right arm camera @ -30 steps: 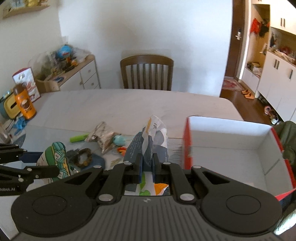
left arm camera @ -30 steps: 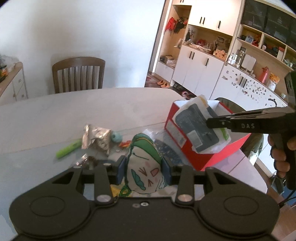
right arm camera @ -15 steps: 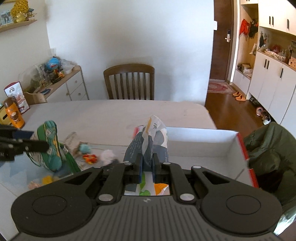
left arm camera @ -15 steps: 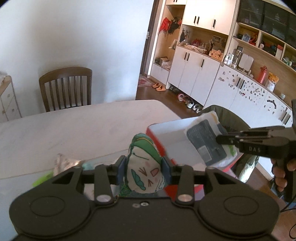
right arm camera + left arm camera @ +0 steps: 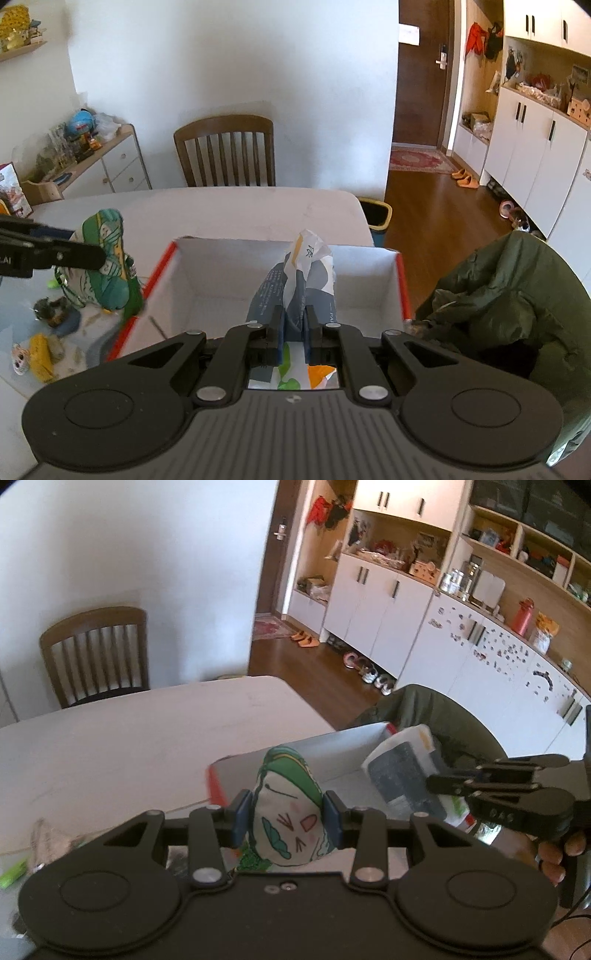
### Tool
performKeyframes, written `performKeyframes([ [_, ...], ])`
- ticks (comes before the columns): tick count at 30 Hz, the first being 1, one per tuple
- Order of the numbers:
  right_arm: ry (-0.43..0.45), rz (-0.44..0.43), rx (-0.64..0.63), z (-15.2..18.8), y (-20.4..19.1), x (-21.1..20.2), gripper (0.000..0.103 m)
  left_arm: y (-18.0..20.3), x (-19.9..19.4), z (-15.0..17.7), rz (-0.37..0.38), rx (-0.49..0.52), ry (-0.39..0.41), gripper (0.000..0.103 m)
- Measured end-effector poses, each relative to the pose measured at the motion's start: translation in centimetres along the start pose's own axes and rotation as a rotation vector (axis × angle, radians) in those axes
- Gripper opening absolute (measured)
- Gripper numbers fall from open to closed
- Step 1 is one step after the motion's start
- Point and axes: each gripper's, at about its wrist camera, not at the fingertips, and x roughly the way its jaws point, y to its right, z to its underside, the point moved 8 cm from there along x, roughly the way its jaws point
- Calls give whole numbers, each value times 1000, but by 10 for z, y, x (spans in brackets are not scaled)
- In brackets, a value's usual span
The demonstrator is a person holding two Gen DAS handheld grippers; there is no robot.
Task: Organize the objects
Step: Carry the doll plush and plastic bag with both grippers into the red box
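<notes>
Soft printed pouch [image 5: 290, 808], pinched mid-body by the left gripper [image 5: 288, 814] at lower centre, and light crinkly packet [image 5: 299, 291], clamped by the right gripper [image 5: 294, 325], both hung over the box [image 5: 369, 273], likely yielding if squeezed.

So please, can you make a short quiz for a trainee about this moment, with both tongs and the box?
1. True or false: the left tongs hold a green pouch.
2. The packet in the right tongs is: A) over the box; B) lying on the table; C) on the chair.
3. Fill in: seen from the right wrist, the pouch is just outside the box's ____ wall.

Key: 1 true; 2 A; 3 left.
</notes>
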Motion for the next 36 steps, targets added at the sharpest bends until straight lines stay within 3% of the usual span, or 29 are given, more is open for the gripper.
performKeyframes([
  [7,-29,-5,-2,7,20,20,9,38,36,-12,21,51,-34,40],
  [14,-85,-1,-34,21,30,46,9,48,93,5,9,70,-127,40],
  [27,-179,16,-99,45,31,85,9,37,158,24,-48,102,-245,40],
  [36,-212,16,-117,52,30,94,10,25,177,36,-82,109,-318,41],
])
